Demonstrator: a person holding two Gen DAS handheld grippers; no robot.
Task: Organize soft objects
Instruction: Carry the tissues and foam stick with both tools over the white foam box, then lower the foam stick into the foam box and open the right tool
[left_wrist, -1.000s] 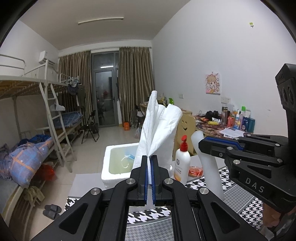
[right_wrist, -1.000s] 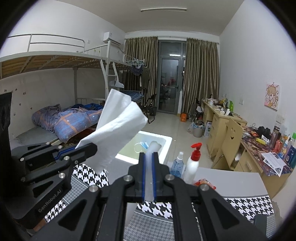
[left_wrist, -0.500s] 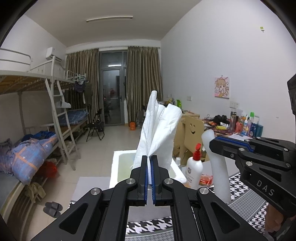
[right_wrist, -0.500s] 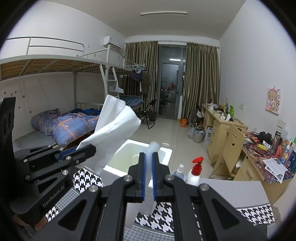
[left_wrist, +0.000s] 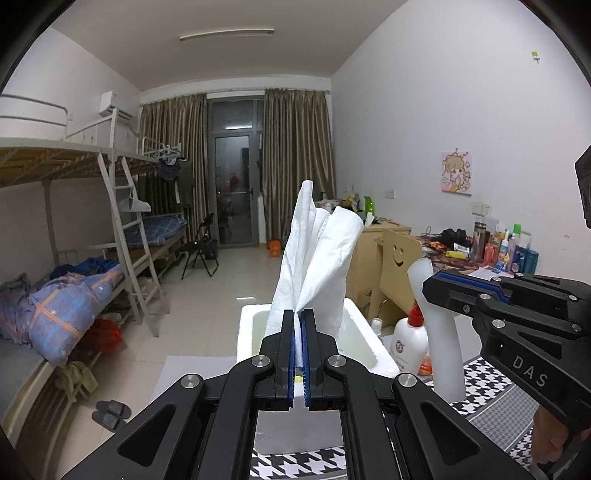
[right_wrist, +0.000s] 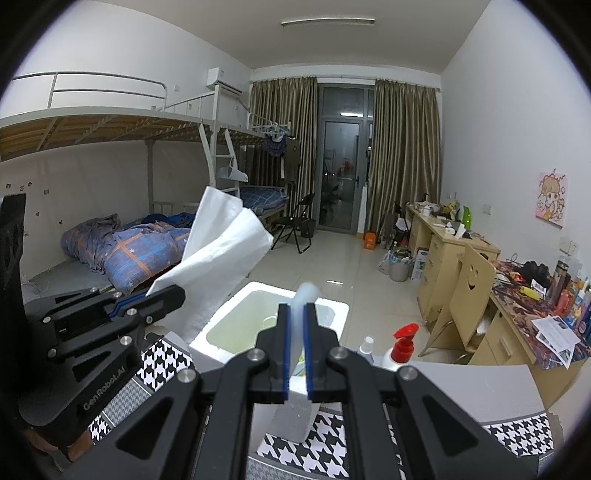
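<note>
My left gripper (left_wrist: 298, 317) is shut on a white paper towel (left_wrist: 317, 258) that fans upward above it; it also shows in the right wrist view (right_wrist: 218, 254) at the left gripper (right_wrist: 173, 293). My right gripper (right_wrist: 296, 314) is shut on a translucent white soft strip (right_wrist: 306, 293), seen from the left wrist as a pale foam-like piece (left_wrist: 441, 332) in the right gripper (left_wrist: 430, 286). Both are held above and near a white foam box (right_wrist: 273, 295) (left_wrist: 364, 332) on the table.
A houndstooth cloth (right_wrist: 332, 446) covers the table. A red-pump lotion bottle (right_wrist: 400, 345) and a small spray bottle (right_wrist: 365, 345) stand right of the box. Bunk beds (right_wrist: 122, 243) are at left, a desk and smiley chair (right_wrist: 474, 291) at right.
Both grippers have moved forward, closer to the foam box, which now looms larger under them. Both stay shut on their items.
</note>
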